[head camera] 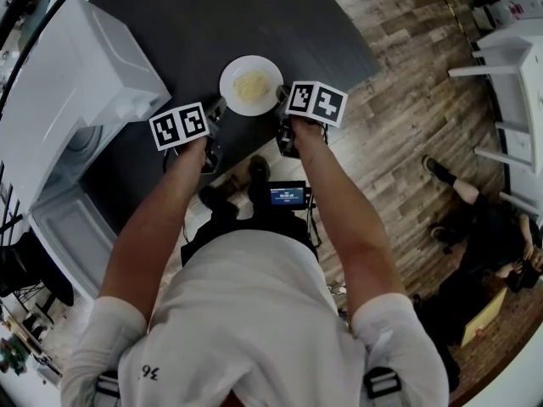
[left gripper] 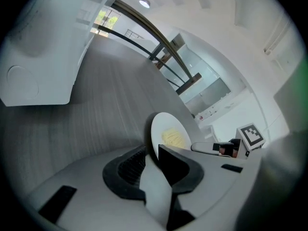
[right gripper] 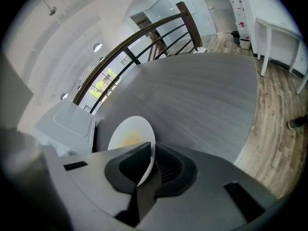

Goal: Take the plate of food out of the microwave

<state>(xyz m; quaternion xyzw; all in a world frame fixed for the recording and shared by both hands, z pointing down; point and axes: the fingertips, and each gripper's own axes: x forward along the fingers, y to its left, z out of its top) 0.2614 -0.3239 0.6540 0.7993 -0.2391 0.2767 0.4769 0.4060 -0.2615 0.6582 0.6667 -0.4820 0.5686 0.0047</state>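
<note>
A white plate (head camera: 251, 85) with yellow food rests on the dark grey table (head camera: 280, 15), to the right of the white microwave (head camera: 85, 75). My left gripper (head camera: 217, 114) is at the plate's left rim. In the left gripper view the plate (left gripper: 168, 131) has its rim between the jaws of the left gripper (left gripper: 151, 160), which stand apart with a gap beside it. My right gripper (head camera: 282, 110) is at the plate's right rim. In the right gripper view the right gripper (right gripper: 153, 163) is shut on the rim of the plate (right gripper: 129, 133).
The microwave's door (head camera: 72, 227) hangs open at the lower left. The table's front edge runs just under the grippers, with wood floor (head camera: 399, 100) beyond. White shelving (head camera: 509, 100) stands at the right, and a person (head camera: 484, 236) sits on the floor.
</note>
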